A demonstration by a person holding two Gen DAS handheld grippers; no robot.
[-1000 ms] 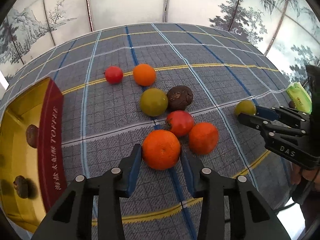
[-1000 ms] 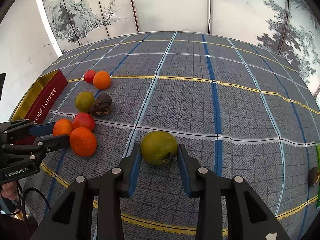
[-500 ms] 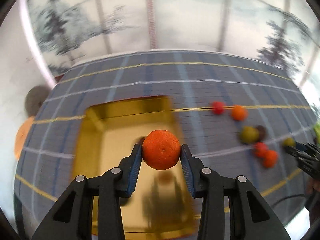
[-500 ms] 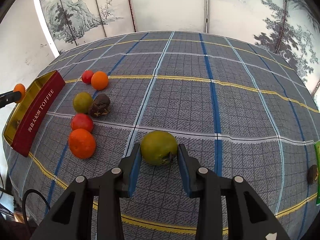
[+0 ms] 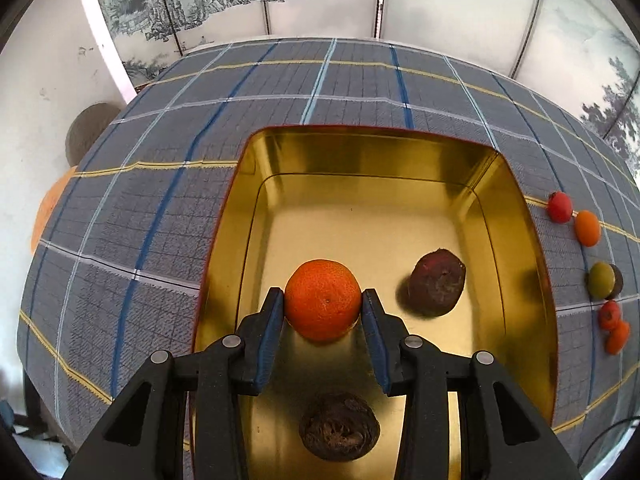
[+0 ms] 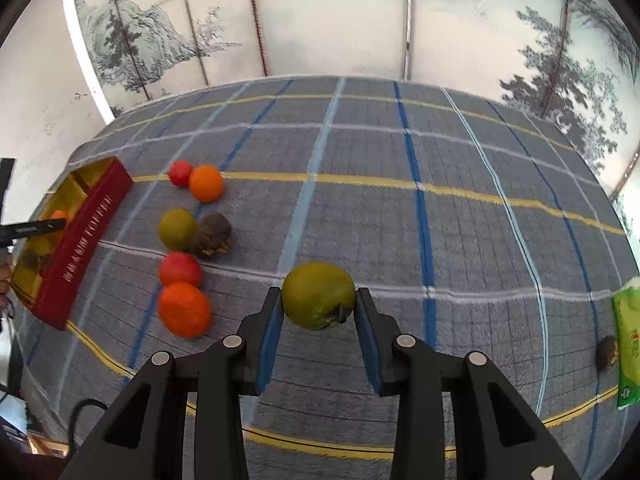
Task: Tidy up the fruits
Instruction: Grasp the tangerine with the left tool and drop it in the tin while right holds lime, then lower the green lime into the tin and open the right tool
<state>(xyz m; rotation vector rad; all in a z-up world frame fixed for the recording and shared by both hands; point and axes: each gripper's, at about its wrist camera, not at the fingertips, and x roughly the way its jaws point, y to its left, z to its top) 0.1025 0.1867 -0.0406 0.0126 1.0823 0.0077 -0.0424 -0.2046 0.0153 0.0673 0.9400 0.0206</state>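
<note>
My left gripper (image 5: 322, 308) is shut on an orange tangerine (image 5: 322, 299) and holds it over the inside of the gold tin (image 5: 360, 148). Two dark brown fruits (image 5: 437, 283) (image 5: 339, 431) lie in the tin. My right gripper (image 6: 317, 312) is shut on a green fruit (image 6: 318, 294) above the checked cloth. Left of it on the cloth lie an orange (image 6: 184, 309), a red fruit (image 6: 180, 269), a green fruit (image 6: 177, 228), a dark brown fruit (image 6: 211, 235), another orange (image 6: 205, 183) and a small red fruit (image 6: 180, 173). The red-sided tin (image 6: 84, 236) stands at the far left.
A green packet (image 6: 628, 344) and a small dark fruit (image 6: 606, 353) lie at the cloth's right edge. The table edge drops off left of the tin (image 5: 48, 264). Painted screen panels stand behind the table.
My left gripper has carried the tangerine from the fruit cluster to over the tin and lowered it inside. My right gripper has lifted slightly and shifted left with the green fruit.
</note>
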